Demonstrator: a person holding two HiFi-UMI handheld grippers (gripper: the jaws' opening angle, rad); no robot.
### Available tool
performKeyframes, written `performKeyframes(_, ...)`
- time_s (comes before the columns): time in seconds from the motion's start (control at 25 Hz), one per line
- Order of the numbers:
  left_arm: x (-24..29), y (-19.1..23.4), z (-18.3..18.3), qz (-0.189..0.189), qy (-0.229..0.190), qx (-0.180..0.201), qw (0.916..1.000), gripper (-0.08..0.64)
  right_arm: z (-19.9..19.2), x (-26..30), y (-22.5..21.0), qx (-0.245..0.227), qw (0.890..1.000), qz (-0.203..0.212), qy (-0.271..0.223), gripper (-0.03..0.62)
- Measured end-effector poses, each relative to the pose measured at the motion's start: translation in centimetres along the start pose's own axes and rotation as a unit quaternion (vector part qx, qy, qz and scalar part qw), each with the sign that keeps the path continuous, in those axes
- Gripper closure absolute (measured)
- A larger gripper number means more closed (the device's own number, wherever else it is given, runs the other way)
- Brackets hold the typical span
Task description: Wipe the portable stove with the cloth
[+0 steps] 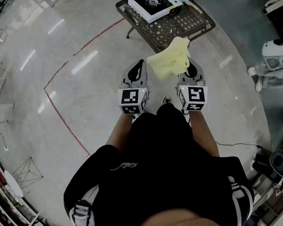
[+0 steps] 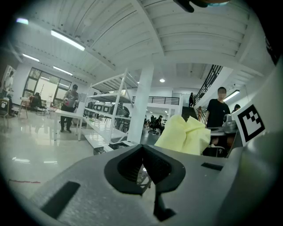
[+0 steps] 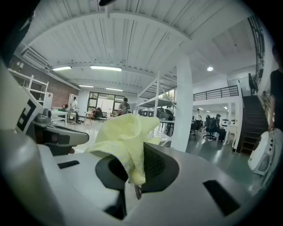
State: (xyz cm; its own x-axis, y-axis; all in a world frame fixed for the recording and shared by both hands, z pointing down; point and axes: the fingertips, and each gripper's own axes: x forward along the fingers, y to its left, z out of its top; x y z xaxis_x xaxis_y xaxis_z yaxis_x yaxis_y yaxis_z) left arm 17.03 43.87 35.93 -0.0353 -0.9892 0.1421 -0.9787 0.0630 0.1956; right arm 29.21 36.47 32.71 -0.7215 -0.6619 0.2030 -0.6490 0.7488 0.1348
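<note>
Cloth up and forward from right gripper's pinch; left gripper's jaws together

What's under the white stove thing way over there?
The portable stove sits on a dark mesh table; its patterned top shows around the stove. The stove covers the patch right beneath it, so whether anything else lies there can't be seen.

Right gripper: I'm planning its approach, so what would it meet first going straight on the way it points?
Probably the mesh table's near edge, the portable stove lying farther back. The right gripper, shut on the yellow cloth, points there in the head view, though height is unclear.
</note>
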Motion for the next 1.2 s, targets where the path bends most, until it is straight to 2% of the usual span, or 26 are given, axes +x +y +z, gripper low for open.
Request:
performKeyframes(0.32, 0.9, 1.3, -2.9, 0.012, 0.037, -0.016, 0.9991, 0.541, -3.2, 2.6, -0.3, 0.016, 0.999, 0.011, 0.038, 0.569)
performKeyframes(0.56, 3.8, 4.4, -4.1, 0.031, 0.064, -0.012, 0.9974, 0.541, -4.6, 8.2, -0.7, 0.038, 0.998, 0.036, 0.046, 0.569)
performKeyframes(0.68, 6.7, 6.3, -3.4, 0.042, 0.070, -0.016, 0.9965, 0.541, -4.8, 11.7, -1.2, 0.034, 0.997, 0.051, 0.049, 0.569)
performKeyframes(0.88, 13.4, 7.8, -2.1, 0.037, 0.082, -0.015, 0.9958, 0.541, -4.7, 17.2, -4.4, 0.024, 0.995, 0.063, 0.069, 0.568)
performKeyframes(1.2, 21.4, 7.8, -3.3, 0.024, 0.132, -0.020, 0.9907, 0.541, -6.4, 22.7, -10.5, 0.041, 0.992, 0.063, 0.099, 0.568)
